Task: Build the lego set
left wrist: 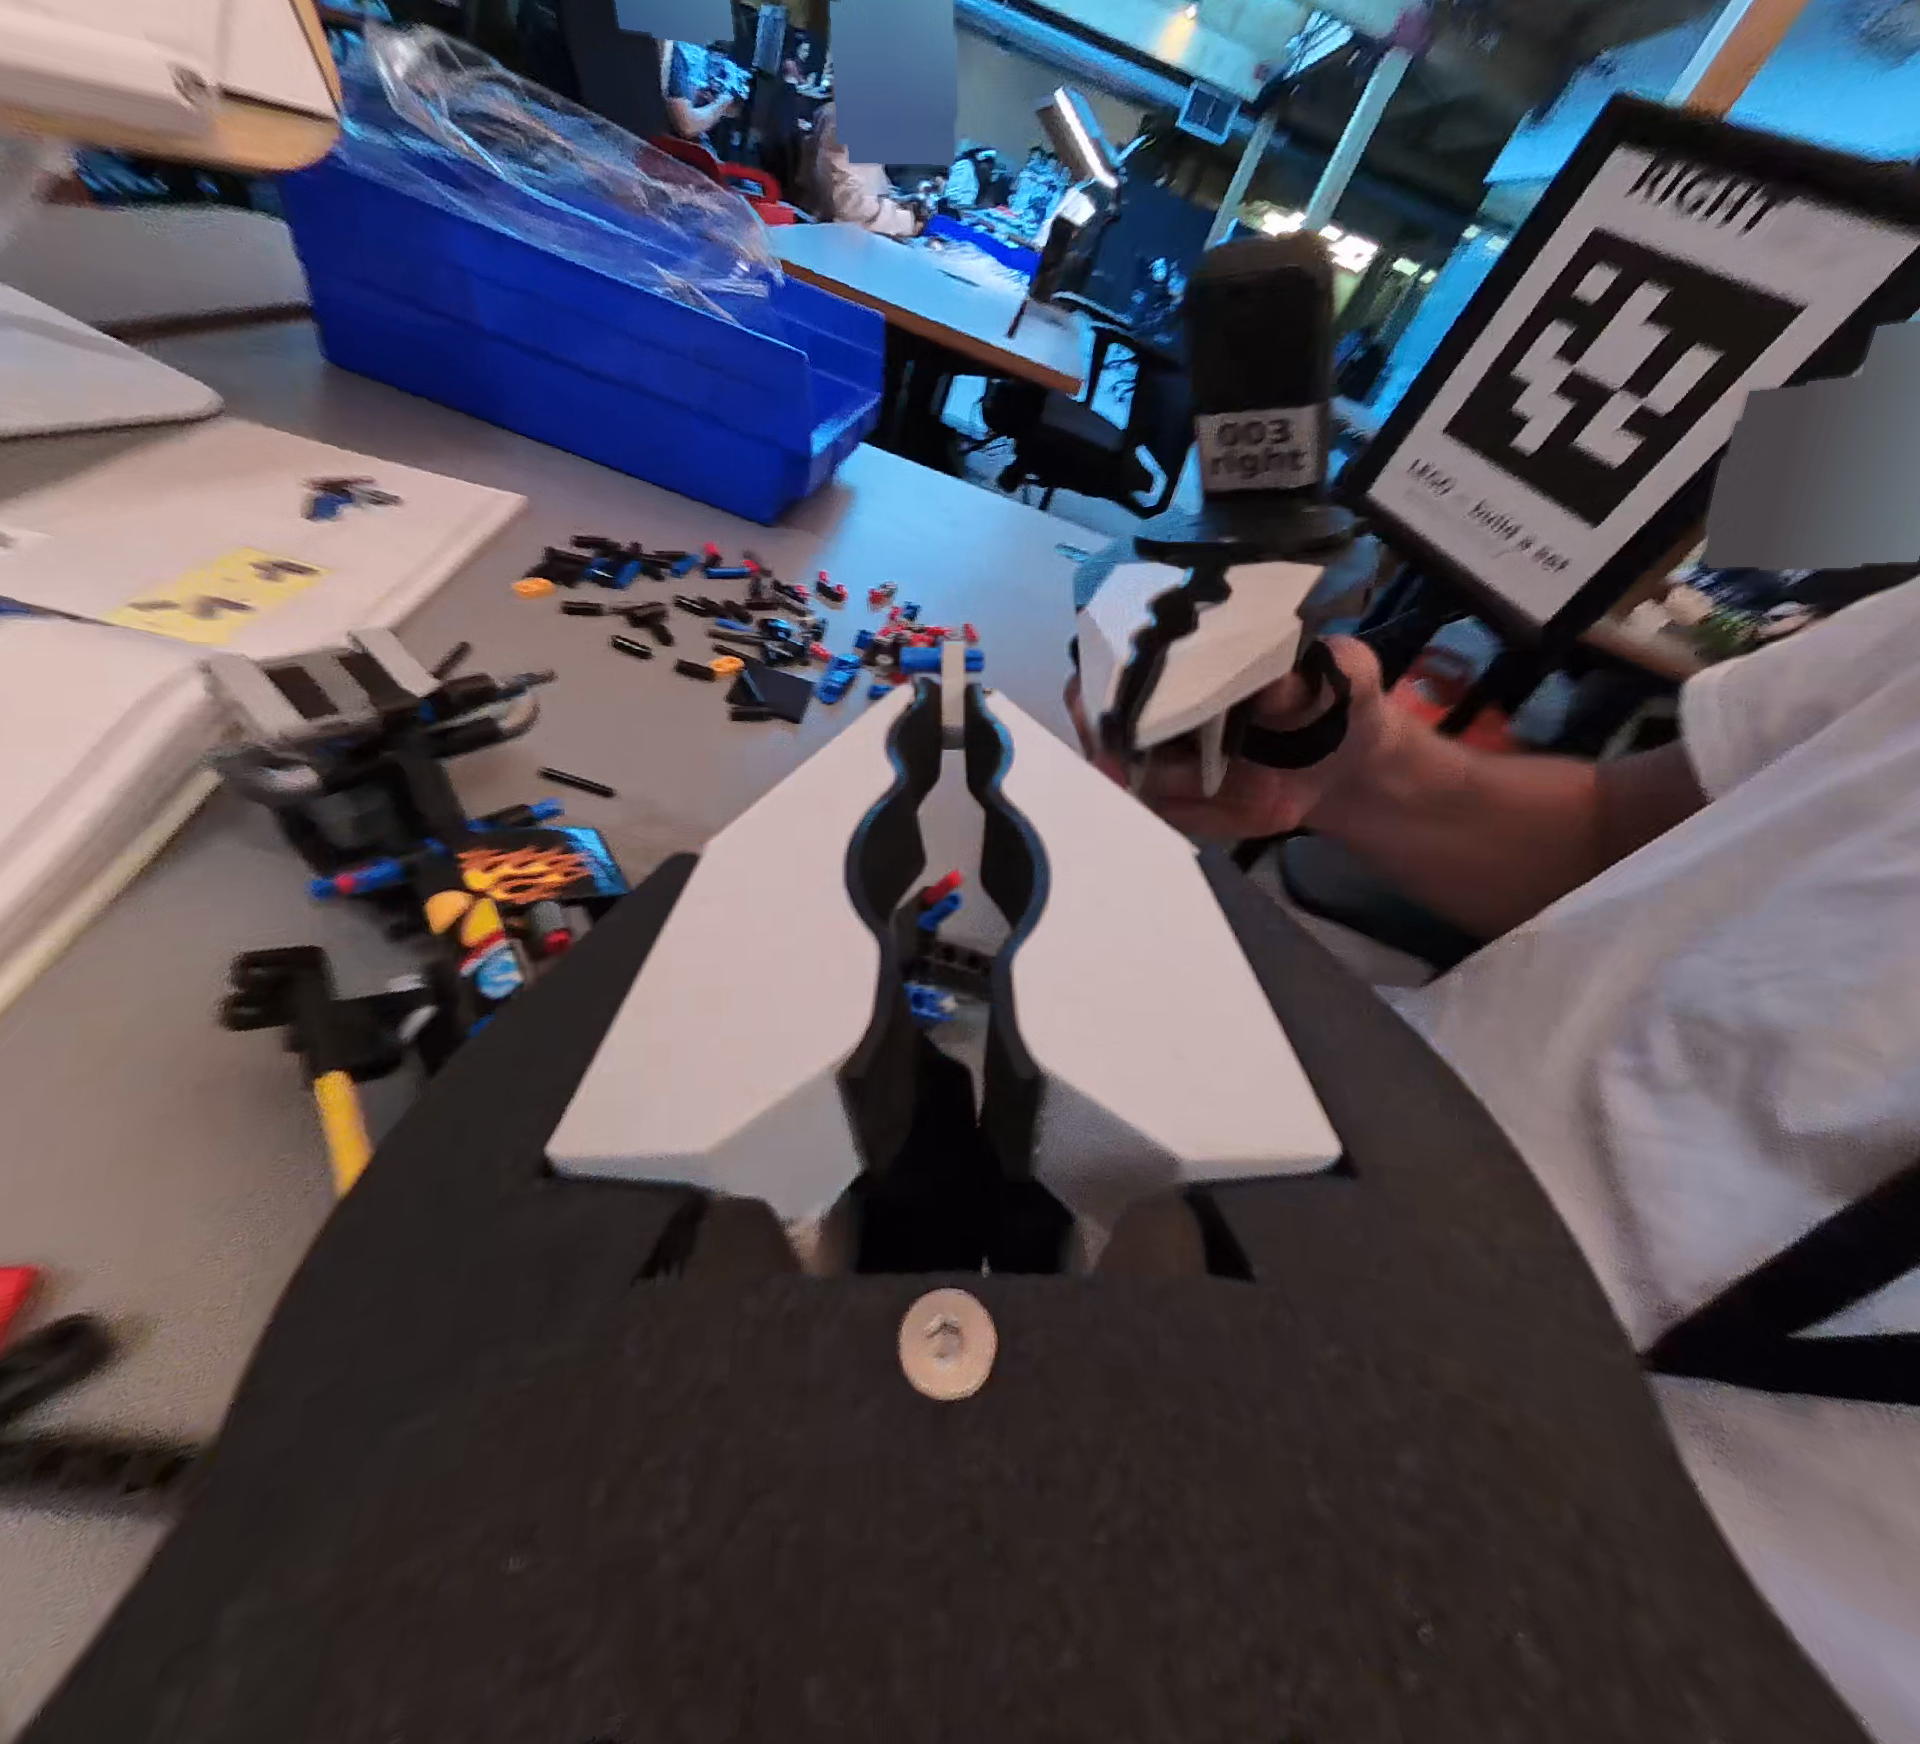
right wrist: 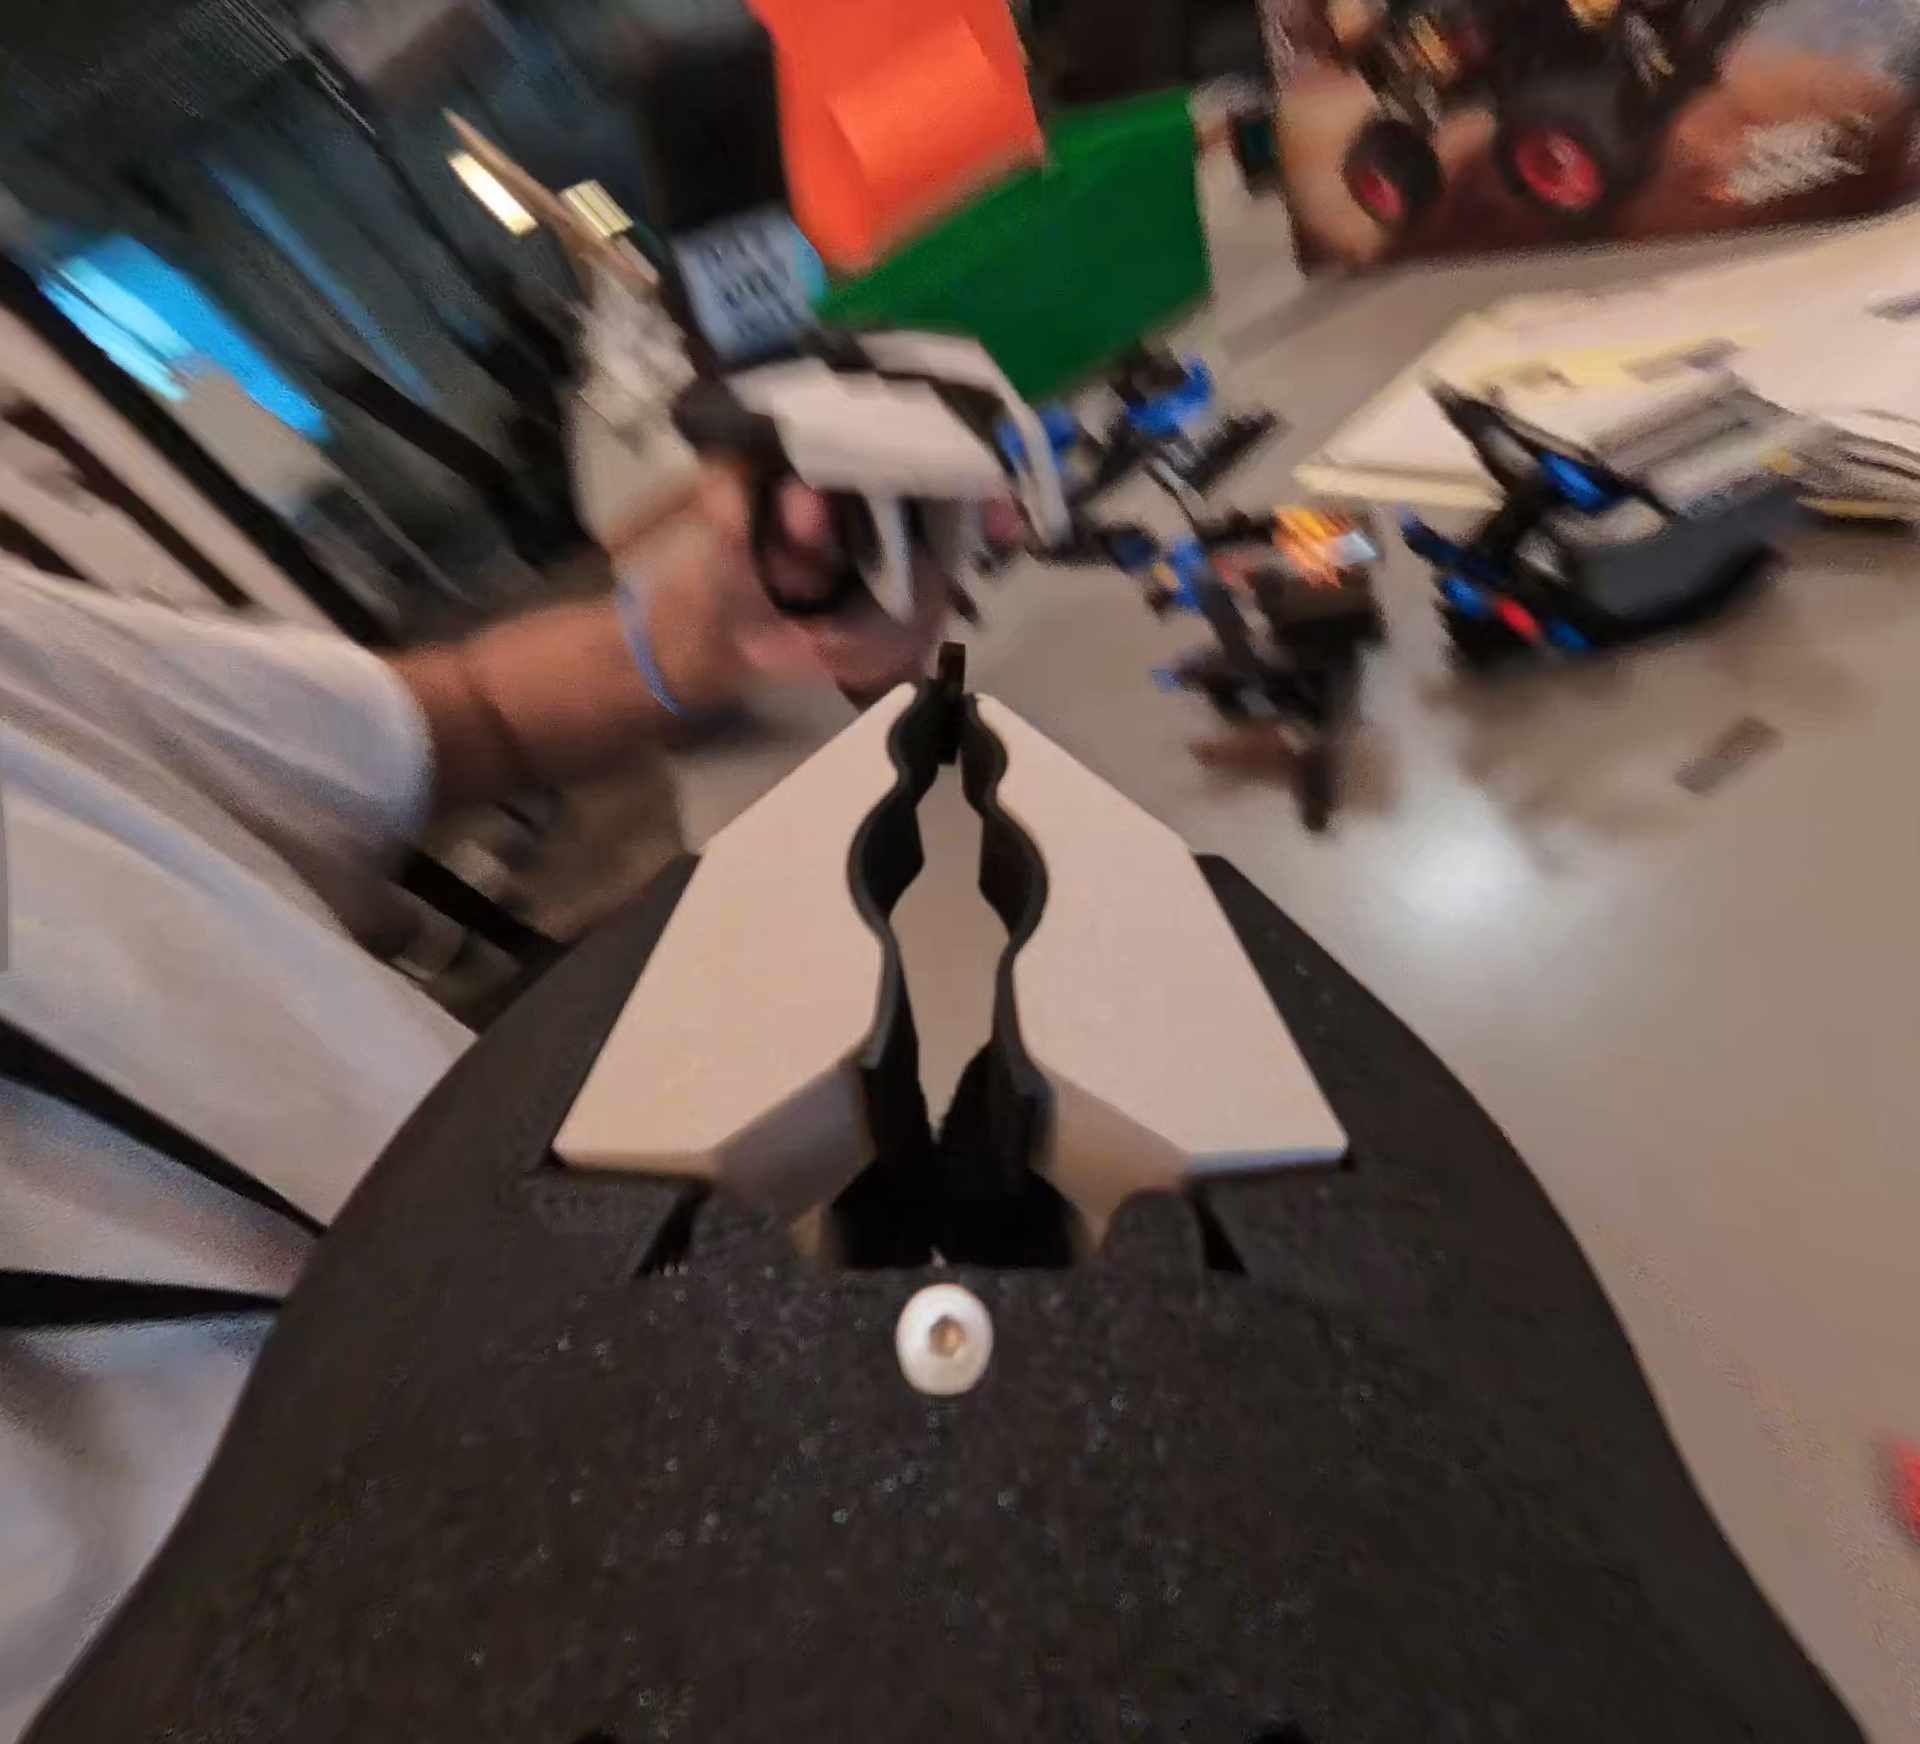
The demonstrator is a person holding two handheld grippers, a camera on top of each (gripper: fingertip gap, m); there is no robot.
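Note:
My left gripper [left wrist: 951, 707] is shut on a small light grey Lego piece [left wrist: 953, 692] and holds it above the table. Behind it lies a scatter of loose black, blue and red pieces [left wrist: 727, 614]. A black and blue partial build with a flame sticker [left wrist: 416, 821] lies to the left. My right gripper [right wrist: 951, 707] is shut on a small black piece [right wrist: 951, 666]. The right gripper also shows in the left wrist view [left wrist: 1127, 718], held by a hand at the right. The right wrist view is blurred; it shows the left gripper [right wrist: 904, 437] and the build [right wrist: 1288, 593].
A blue bin with clear plastic [left wrist: 582, 344] stands behind the pieces. An open instruction booklet [left wrist: 260, 531] lies at the left. A grey and black sub-assembly [right wrist: 1621, 510], the set's box [right wrist: 1558, 32], and orange [right wrist: 894, 63] and green [right wrist: 1039, 260] bins show in the right wrist view. The left gripper's tips are roughly 5 cm from the right gripper's.

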